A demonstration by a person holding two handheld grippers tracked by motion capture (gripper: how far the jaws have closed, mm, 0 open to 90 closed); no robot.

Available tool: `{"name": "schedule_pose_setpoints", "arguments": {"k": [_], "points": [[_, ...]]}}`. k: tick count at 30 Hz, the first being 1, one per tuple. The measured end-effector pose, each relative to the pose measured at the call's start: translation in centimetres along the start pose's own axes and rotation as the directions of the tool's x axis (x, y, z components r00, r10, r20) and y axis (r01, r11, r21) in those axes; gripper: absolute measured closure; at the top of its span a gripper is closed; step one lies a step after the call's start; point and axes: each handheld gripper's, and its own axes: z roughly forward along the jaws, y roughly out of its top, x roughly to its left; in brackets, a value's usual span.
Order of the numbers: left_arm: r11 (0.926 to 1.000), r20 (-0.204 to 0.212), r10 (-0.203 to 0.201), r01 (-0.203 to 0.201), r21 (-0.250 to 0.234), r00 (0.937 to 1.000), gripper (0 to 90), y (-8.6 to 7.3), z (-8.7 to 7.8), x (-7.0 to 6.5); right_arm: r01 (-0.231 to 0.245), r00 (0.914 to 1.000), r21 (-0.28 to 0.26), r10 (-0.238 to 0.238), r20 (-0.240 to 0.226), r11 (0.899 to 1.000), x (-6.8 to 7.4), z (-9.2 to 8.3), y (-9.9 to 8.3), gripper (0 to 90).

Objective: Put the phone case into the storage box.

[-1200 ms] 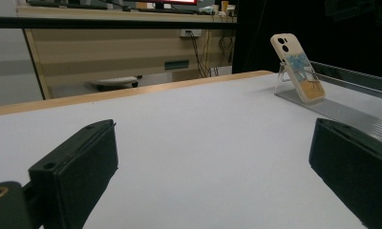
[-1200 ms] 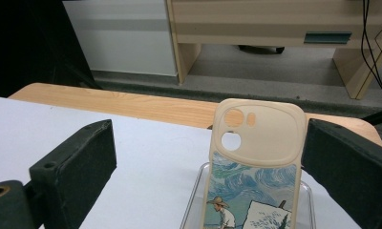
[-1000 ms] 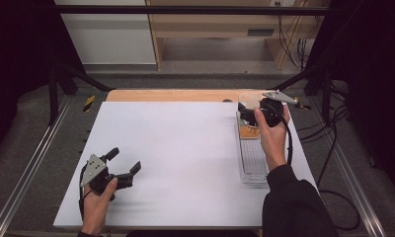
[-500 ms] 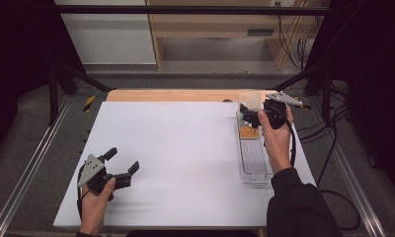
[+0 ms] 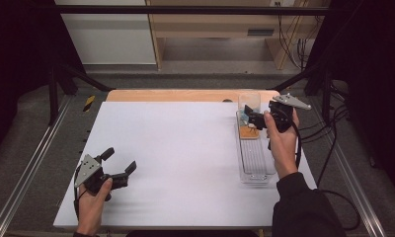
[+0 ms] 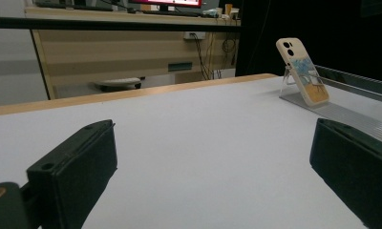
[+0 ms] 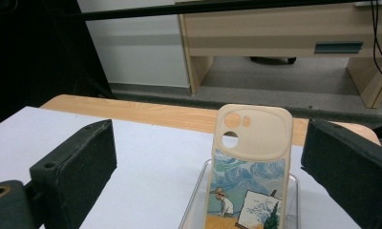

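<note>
Clearly the phone case [image 7: 251,167] stands straight ahead of the right gripper [image 5: 256,120], between the lines of its two jaws and a little beyond their tips, not yet touched by either pad. Its long axis runs up and down, and it leans back slightly, as the left gripper view shows; its printed back with the camera cut-out faces the right gripper's camera. The foot of the case sits at the far end of a clear tray [image 5: 255,163], which stretches back along the right forearm towards the person.

The right gripper is wide open and holds nothing; the gap between its jaws is clearly broader than the case. I judge that the coming move is a short advance forward until the case is between the pads, then a closing across its narrow width.

The left gripper [image 5: 118,164] is also wide open and empty, resting low over the white table [image 5: 185,158]. From it the case lies well apart, ahead and to the right, so the right hand is much the nearer one.
</note>
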Motion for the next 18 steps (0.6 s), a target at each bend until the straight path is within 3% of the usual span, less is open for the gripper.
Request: {"name": "schedule_pose_setpoints", "arguments": {"k": [18], "points": [[0.9999,0.020,0.011,-0.011,0.007,0.9997,1.5,0.0,-0.1,-0.4,0.001,0.9998,-0.046,-0.002,-0.017,0.999,-1.0,-2.7,-0.5,4.3]]}}
